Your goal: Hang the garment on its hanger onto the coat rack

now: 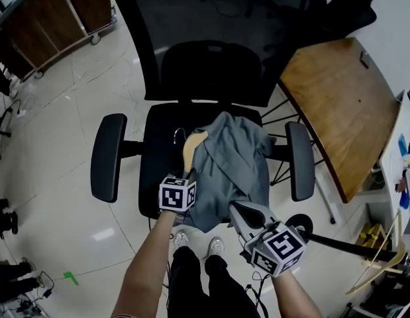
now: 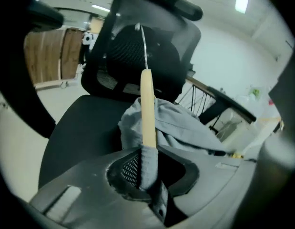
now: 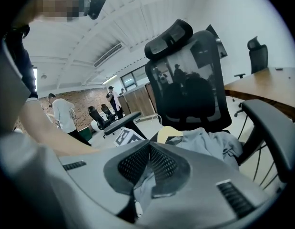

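A grey garment (image 1: 231,164) lies heaped on the seat of a black office chair (image 1: 211,71), half pulled over a wooden hanger (image 1: 191,144). My left gripper (image 1: 187,176) is shut on the near end of that hanger, where grey cloth wraps it. In the left gripper view the hanger (image 2: 147,109) runs straight up from the left gripper (image 2: 147,149) to its metal hook (image 2: 144,46), with the garment (image 2: 185,125) bunched to the right. My right gripper (image 1: 236,207) is shut on the garment's near edge. In the right gripper view grey cloth (image 3: 142,190) hangs between the right gripper's (image 3: 148,149) closed jaws.
The chair's armrests (image 1: 108,158) (image 1: 301,161) flank the seat. A wooden table (image 1: 344,105) stands to the right, and a spare wooden hanger (image 1: 383,270) lies at lower right. A wooden cabinet (image 1: 52,12) is at upper left. People (image 3: 64,113) stand far off.
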Motion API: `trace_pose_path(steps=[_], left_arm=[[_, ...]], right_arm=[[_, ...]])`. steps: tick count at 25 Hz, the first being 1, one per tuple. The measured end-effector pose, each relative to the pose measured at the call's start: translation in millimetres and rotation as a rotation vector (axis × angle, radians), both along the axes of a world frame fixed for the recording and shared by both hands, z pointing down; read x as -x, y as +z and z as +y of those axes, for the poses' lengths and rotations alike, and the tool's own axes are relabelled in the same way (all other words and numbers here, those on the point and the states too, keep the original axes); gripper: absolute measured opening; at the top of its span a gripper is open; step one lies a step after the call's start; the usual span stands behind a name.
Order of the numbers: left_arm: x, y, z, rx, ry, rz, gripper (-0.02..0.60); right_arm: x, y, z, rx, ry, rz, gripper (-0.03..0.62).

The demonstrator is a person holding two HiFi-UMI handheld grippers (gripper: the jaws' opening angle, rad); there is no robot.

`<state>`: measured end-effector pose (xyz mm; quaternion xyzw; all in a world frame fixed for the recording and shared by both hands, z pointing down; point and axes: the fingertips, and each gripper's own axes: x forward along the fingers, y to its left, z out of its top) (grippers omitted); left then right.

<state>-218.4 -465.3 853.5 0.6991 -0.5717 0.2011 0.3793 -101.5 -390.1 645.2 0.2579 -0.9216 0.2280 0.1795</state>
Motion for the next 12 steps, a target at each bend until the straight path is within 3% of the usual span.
trace_pose_path(steps=[3, 12], left_arm=[[2, 7, -8, -0.007, -0.024, -0.114, 0.018], [8, -33, -5, -0.023, 0.006, -0.184, 0.017]], right_arm=[[-4, -4, -3, -0.009, 0.013, -0.002, 0.001], [-26, -25, -7, -0.032, 0.052, -0.024, 0.0]])
